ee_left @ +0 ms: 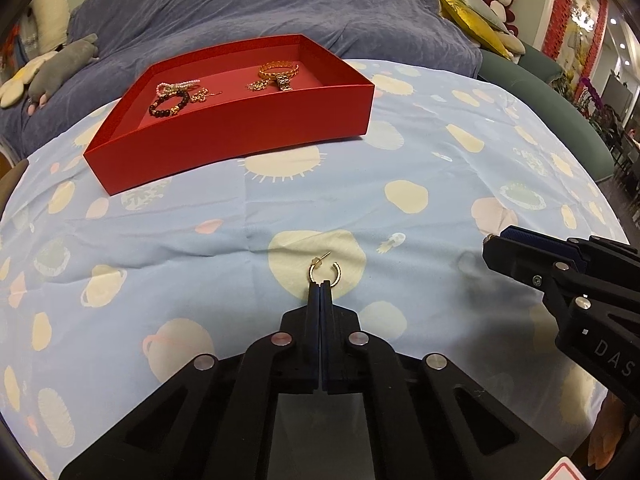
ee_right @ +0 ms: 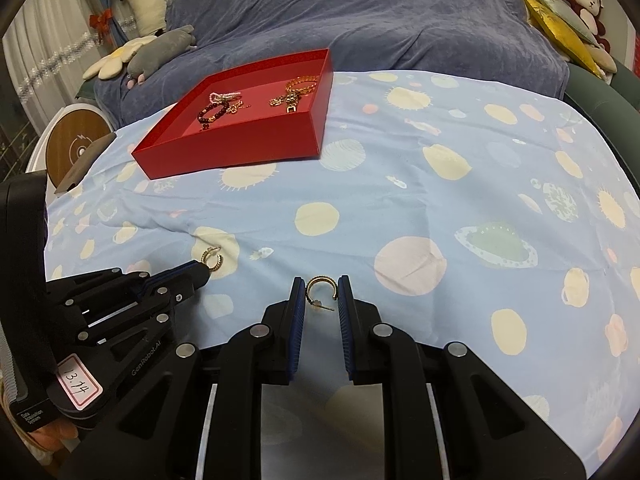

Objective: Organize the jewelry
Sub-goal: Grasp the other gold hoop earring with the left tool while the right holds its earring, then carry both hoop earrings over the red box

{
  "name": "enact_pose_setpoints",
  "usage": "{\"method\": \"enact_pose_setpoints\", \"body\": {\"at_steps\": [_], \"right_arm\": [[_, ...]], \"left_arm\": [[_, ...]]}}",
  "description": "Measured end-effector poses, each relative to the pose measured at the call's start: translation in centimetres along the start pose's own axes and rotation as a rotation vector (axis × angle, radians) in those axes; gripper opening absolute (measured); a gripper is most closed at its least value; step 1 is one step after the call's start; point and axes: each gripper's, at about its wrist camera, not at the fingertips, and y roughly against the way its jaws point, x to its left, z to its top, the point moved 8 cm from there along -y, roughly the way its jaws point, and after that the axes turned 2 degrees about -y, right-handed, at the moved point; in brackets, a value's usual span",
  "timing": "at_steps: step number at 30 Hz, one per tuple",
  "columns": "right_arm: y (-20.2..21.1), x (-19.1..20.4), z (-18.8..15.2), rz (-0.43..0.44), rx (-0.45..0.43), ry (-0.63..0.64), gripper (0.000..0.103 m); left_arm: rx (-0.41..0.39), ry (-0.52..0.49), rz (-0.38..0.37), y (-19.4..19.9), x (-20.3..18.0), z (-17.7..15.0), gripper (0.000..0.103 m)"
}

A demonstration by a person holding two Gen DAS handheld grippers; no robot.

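Two gold hoop earrings lie on the patterned blue cloth. In the left wrist view my left gripper [ee_left: 322,285] is shut, its tips pinching the near rim of one hoop earring [ee_left: 325,273]; the right wrist view shows that gripper [ee_right: 205,273] at the same earring [ee_right: 212,260]. My right gripper [ee_right: 321,282] holds the other hoop earring [ee_right: 320,289] between its blue pads, which touch both sides of it. Its tip [ee_left: 490,240] shows at the right of the left wrist view. Farther back stands a red box [ee_left: 240,148] [ee_right: 240,148] holding bracelets and gold chains.
The blue cloth [ee_right: 440,208] spreads wide to the right and toward the box. Behind it is a sofa under a purple cover [ee_left: 260,8] with plush toys and yellow cushions. A round wooden disc [ee_right: 74,140] sits at the cloth's far left edge.
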Motion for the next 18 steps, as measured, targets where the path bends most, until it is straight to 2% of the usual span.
{"method": "enact_pose_setpoints", "body": {"at_steps": [11,14,15,18], "right_arm": [[-0.3,0.8,0.3,0.012,0.002,0.004,0.016],[-0.3,0.8,0.3,0.012,0.003,0.004,0.016],[-0.3,0.9,0.3,0.013,0.003,0.004,0.016],[-0.3,0.9,0.3,0.013,0.003,0.005,0.016]], "left_arm": [[-0.009,0.071,-0.046,1.1,1.7,0.0,0.0],[-0.025,0.051,-0.049,1.2,1.0,0.5,0.013],[-0.027,0.045,-0.044,1.0,0.8,0.7,0.022],[-0.026,0.029,-0.035,0.3,0.2,0.9,0.025]]}}
